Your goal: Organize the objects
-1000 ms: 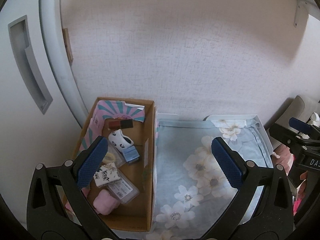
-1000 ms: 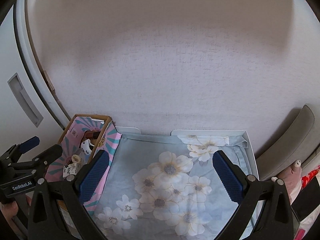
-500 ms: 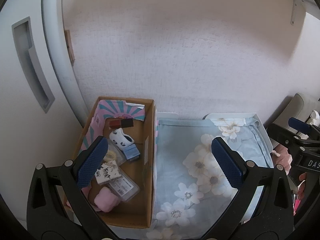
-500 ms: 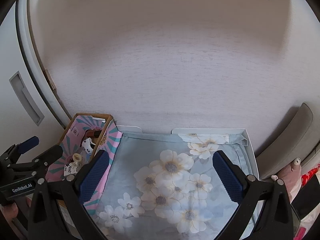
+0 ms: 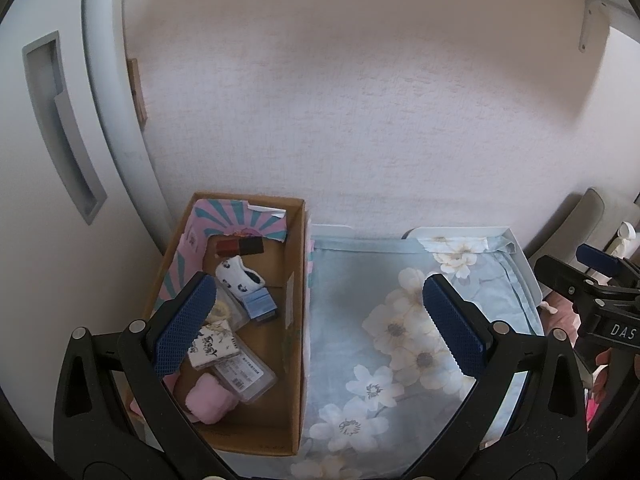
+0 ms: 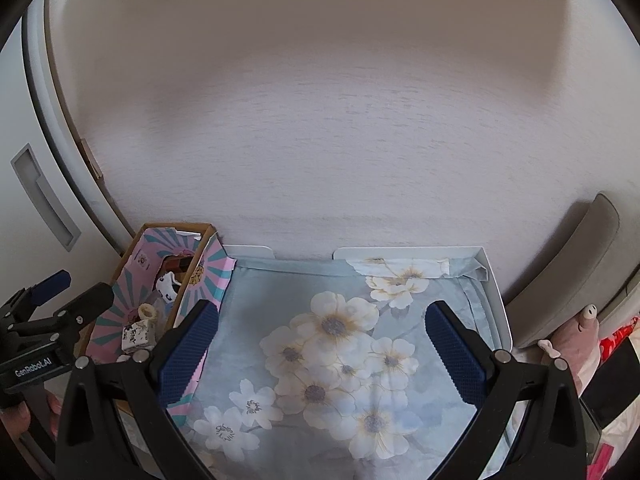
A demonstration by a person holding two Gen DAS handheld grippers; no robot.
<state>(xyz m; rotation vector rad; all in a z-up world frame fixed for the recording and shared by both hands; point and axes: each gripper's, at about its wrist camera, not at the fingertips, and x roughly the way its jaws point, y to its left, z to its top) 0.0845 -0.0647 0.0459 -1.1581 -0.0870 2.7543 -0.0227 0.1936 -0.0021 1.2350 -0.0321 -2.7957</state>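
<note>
Left gripper [image 5: 318,330] spread wide, blue pads well apart, nothing between them; it hangs above the seam where the cardboard box [image 5: 298,360] meets the floral cloth [image 5: 360,280]. Right gripper [image 6: 320,350] likewise spread wide and holding nothing, above the middle of the cloth [image 6: 280,288]; seen from the left wrist it shows at the far right edge [image 5: 592,276]. Left gripper also shows at the left edge of the right wrist view [image 6: 60,296]. Box sits at the left, touching the cloth-covered white tray [image 6: 494,280] along its right wall. Contents of box, nearest first: pink fluffy bundle [image 5: 210,398] at the near end; clear plastic case with a label [image 5: 246,374] just beside and behind it; small white carton with dark print [image 5: 214,346] partly over the case; small blue box [image 5: 260,305] near the middle; white sock with dark spots [image 5: 238,280] just behind the blue box; red and black block [image 5: 239,247] at the far end, against the pink and teal striped flap [image 5: 240,218]. A pale ring [image 6: 150,313] lies in the box, partly hidden by the left pad in the left wrist view. Beyond box and tray: textured white wall [image 6: 320,140]. Far left: white door with a recessed handle [image 5: 60,120]. Far right: grey cushion [image 6: 576,268] and a pink soft toy [image 6: 576,340] below it.
</note>
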